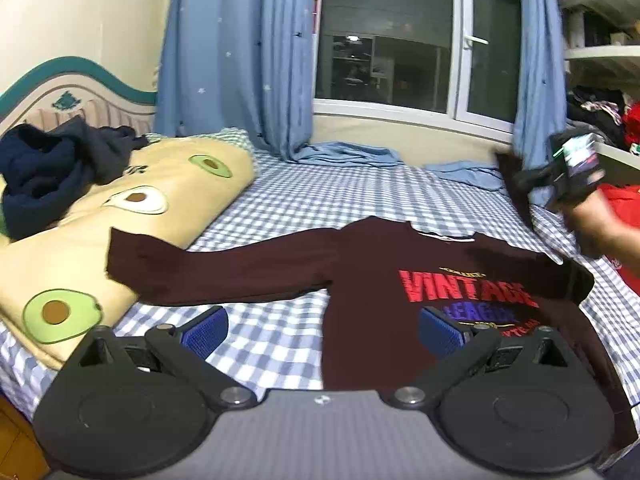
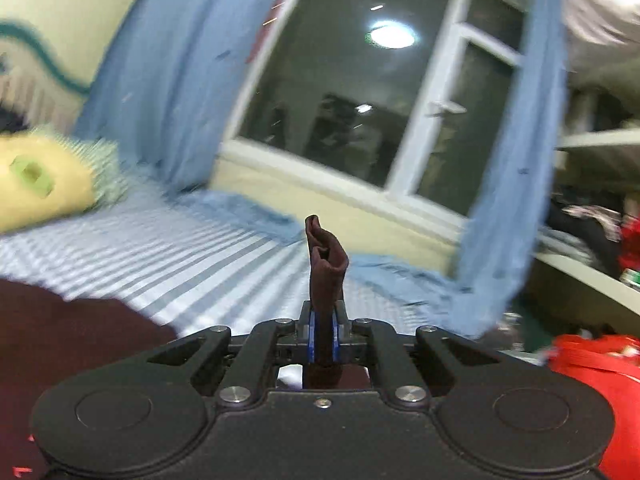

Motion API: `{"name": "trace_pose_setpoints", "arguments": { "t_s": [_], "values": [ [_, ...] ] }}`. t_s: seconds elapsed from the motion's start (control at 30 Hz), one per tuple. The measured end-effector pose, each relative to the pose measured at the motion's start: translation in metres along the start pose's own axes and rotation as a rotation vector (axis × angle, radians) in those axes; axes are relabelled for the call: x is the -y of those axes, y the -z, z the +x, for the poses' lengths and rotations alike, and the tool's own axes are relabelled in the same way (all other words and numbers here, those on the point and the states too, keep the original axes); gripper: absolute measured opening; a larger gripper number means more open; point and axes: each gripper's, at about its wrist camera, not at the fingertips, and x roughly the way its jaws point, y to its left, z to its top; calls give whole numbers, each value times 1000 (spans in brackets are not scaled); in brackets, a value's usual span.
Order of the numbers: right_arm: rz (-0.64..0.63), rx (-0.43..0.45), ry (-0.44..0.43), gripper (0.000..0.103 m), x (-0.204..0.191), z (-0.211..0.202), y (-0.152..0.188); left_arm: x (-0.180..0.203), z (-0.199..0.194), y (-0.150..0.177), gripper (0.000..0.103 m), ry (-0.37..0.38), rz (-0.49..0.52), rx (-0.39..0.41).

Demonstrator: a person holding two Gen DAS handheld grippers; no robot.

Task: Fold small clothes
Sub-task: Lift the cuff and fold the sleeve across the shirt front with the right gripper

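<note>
Early stage: maroon shirt (image 1: 400,280) lies unfolded on the bed (image 1: 320,196); right claw (image 2: 323,336) pinches one sleeve (image 2: 326,264), left claw (image 1: 320,330) hovers spread, empty.

Motion blur smears the checked bedsheet (image 2: 208,248) and curtains (image 2: 160,92); the maroon shirt's (image 1: 400,300) hem is hidden behind the left gripper (image 1: 322,330).

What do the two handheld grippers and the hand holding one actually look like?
The left gripper and right gripper match: matte black linkage arms with silver pivot screws, round black housings, ribbed blue finger pads and a grey body. No cables show. The person's right hand is bare, no sleeve visible.
</note>
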Motion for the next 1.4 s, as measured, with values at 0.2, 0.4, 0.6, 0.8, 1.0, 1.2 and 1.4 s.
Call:
{"name": "trace_pose_setpoints", "arguments": {
  "t_s": [0.2,0.4,0.6,0.8,1.0,1.2,1.4],
  "values": [
    [-209,-161,-123,7,-116,44,33,-27,-5,2,102,-35,-22,-1],
    [-352,-267,-166,11,-173,60,60,-47,-2,3,102,10,-133,7],
    [-418,-229,-163,78,-186,31,75,-55,-9,4,102,9,-172,52],
    [-166,-144,-139,88,-73,-38,96,-43,-6,-1,102,-42,-85,76],
    [-401,-123,89,88,12,-81,185,-20,4,-4,102,-12,-52,55],
    [-442,-120,114,68,16,-75,228,10,7,-7,102,4,-7,39],
    [-407,-210,77,47,9,-27,236,30,0,-9,102,-20,35,41]
  ]
}}
